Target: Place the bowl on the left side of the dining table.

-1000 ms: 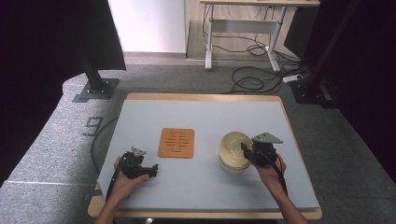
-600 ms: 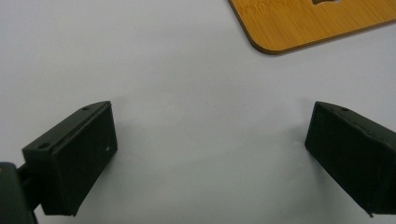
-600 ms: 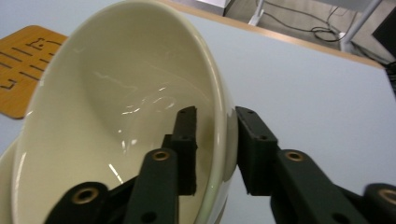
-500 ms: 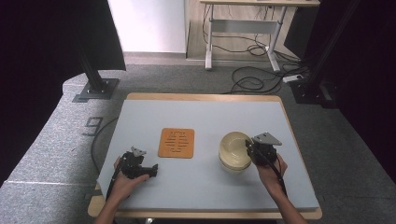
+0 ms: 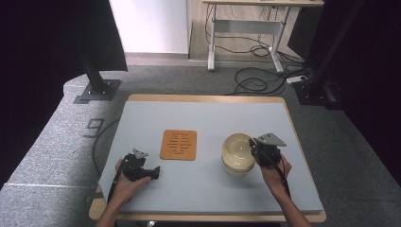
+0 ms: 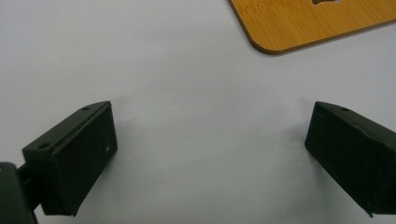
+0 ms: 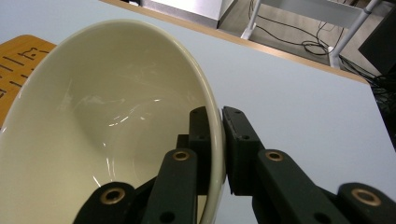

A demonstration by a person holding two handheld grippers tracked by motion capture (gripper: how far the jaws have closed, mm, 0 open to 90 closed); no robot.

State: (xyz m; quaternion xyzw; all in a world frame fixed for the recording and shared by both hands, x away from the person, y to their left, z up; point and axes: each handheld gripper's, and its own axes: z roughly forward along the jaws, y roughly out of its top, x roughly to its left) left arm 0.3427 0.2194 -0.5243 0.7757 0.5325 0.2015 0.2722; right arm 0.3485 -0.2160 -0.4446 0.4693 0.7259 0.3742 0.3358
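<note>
- High view: a cream, round ceramic bowl (image 5: 239, 152) is seen right of centre in the frame, resting on the pale grey tabletop (image 5: 208, 118) or just above it; which of the two cannot be told. The right gripper (image 5: 259, 150) is set against the bowl's right rim. An orange, rounded-square bamboo trivet with cut-out slots (image 5: 178, 144) lies left of the bowl, apart from it. The left gripper (image 5: 152, 173) is held in the lower left of the frame, below and to the left of the trivet, well apart from the bowl.
- Left gripper view: the two black jaws are shown wide apart over bare tabletop, nothing between them. One corner of the trivet (image 6: 308, 23) is visible at the upper right of the frame, untouched.
- Right gripper view: the jaws are shown clamped on the bowl's (image 7: 107, 126) rim, one inside the wall and one outside. The bowl appears tilted in this frame and is empty.
- Progress, as judged: the grasp on the bowl is taken as made. If the bowl is meant for the trivet, the carry to the left and the setting down are judged still to be done, since the trivet is bare and the bowl stands beside it.
</note>
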